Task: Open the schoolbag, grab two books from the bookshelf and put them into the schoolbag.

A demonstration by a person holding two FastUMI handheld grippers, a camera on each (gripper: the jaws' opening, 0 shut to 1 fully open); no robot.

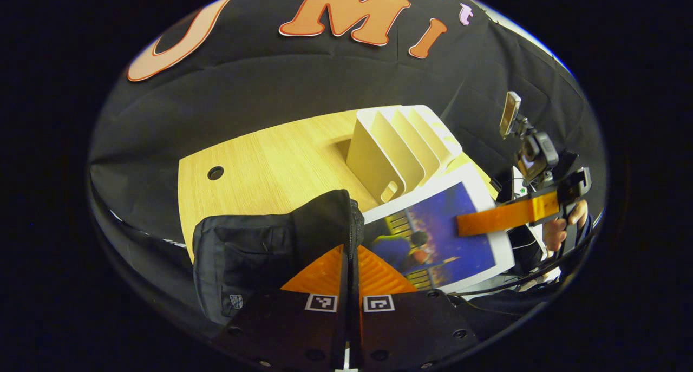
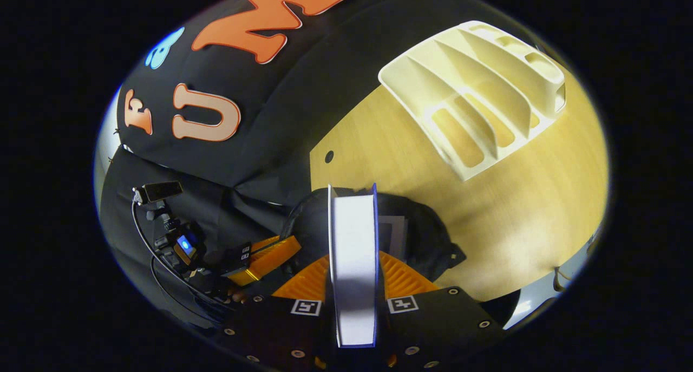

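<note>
Black fabric bag (image 1: 260,247) sits at the tabletop's (image 1: 260,166) near edge, its rim pinched in the closed left gripper (image 1: 351,263). A glossy flat book (image 1: 444,236) hangs beside it, held by the right gripper (image 1: 487,220).

Right gripper view: that gripper (image 2: 354,274) clamps the book (image 2: 354,253) edge-on over the bag's mouth (image 2: 422,236). Ribbed cream shelf (image 2: 482,101) stands near the far edge. Likely next: lower the book in.

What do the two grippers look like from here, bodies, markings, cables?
Each gripper has a black, flat body with round screw heads and two square black-and-white tags at the finger roots. The left gripper shows this in its own view, as does the right gripper. In the left gripper view, the right one carries a small camera and a tilted phone-like unit; black cables trail below it.
</note>
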